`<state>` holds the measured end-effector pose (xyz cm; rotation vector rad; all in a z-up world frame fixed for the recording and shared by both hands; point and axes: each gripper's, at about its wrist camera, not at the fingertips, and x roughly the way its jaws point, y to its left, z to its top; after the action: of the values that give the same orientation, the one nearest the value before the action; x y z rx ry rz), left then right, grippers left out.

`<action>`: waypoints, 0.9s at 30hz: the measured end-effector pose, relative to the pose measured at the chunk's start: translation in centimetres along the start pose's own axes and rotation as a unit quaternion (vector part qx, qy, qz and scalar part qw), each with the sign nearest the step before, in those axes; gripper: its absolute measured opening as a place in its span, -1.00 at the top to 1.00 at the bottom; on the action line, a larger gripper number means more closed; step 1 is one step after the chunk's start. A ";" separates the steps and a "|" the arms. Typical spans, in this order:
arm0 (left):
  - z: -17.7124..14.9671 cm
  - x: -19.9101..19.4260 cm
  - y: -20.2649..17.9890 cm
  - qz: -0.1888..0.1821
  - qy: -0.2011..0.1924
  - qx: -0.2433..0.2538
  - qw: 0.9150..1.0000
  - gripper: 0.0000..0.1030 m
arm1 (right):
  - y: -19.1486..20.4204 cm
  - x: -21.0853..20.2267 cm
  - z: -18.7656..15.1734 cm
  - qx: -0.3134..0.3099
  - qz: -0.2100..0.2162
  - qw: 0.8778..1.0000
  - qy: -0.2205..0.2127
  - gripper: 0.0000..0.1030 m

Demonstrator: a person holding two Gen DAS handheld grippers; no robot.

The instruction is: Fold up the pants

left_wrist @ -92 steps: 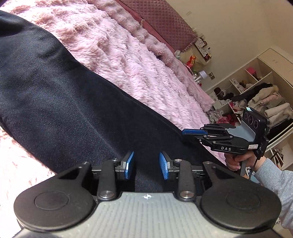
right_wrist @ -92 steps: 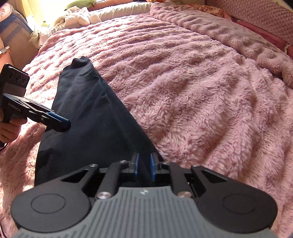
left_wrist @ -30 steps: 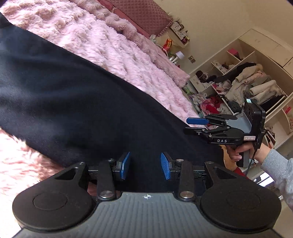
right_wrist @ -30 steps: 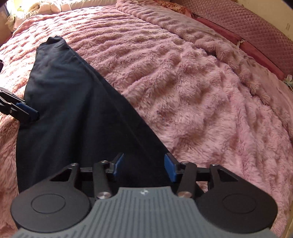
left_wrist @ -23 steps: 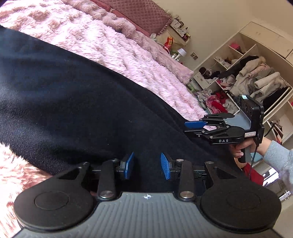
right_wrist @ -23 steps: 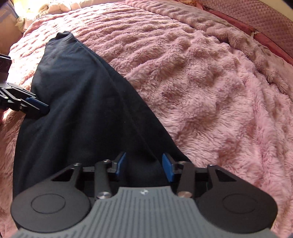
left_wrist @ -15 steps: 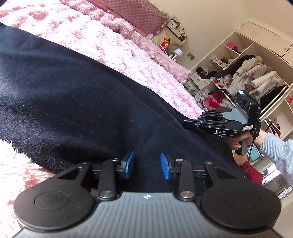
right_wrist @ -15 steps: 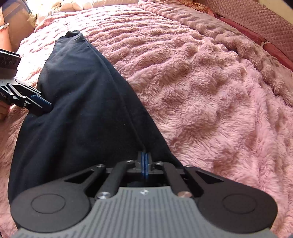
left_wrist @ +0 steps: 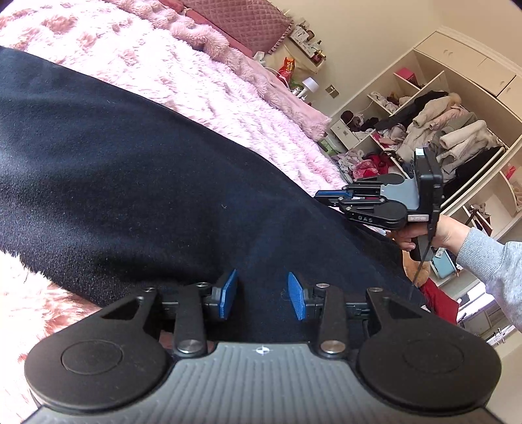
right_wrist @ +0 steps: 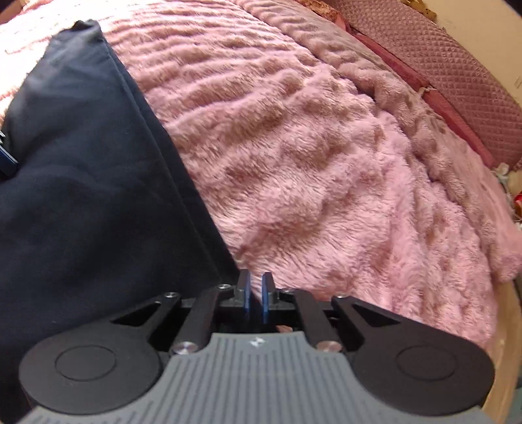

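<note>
Pants (left_wrist: 137, 182) of dark navy cloth lie spread flat on a fluffy pink blanket (left_wrist: 208, 94) that covers the bed, one end reaching toward the far side of the blanket in the right wrist view (right_wrist: 78, 32). The left claw (left_wrist: 262, 300) sits low over the near part of the pants, its blue pads (left_wrist: 227, 293) standing apart with dark cloth showing in the gap between them; the pads do not press on it. The right claw (right_wrist: 255, 298) is at the pants' edge, where the dark cloth meets the blanket; its pads stand almost together with a thin slit between them, and its jaws are opening, with no cloth clearly caught in the slit. In the left wrist view the right claw (left_wrist: 321, 195) reaches in from the right over the pants' far edge, carried by a hand (left_wrist: 421, 231) in a grey sleeve (left_wrist: 489, 257). Beyond the pants, past the blanket's end, a quilted maroon headboard (left_wrist: 241, 19) rises. Farther from the pants, open white shelves (left_wrist: 434, 130) hold piled clothes.
</note>
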<state>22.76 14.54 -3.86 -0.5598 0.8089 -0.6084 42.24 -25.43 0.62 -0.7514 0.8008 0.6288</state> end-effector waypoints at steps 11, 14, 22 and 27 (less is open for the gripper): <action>-1.0 0.1 -4.1 -0.011 0.014 0.029 0.999 0.11 | -5.1 -7.6 -7.8 0.106 -0.053 0.993 -0.005 0.28; -1.7 0.7 -5.2 -0.014 0.019 0.038 0.999 0.11 | -5.6 -8.9 -10.1 0.110 -0.044 0.993 0.007 0.32; -2.4 4.7 -8.3 0.002 0.020 0.023 1.000 0.12 | -7.1 -8.4 -13.8 0.132 0.008 0.990 0.043 0.18; -2.3 5.6 -10.2 0.039 0.009 0.064 0.997 0.11 | -8.7 -6.7 -14.8 0.141 0.071 0.986 0.050 0.21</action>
<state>21.12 3.10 -1.12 -0.4049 0.7995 -0.5890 39.11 -43.53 2.08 -0.4728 1.0183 0.5926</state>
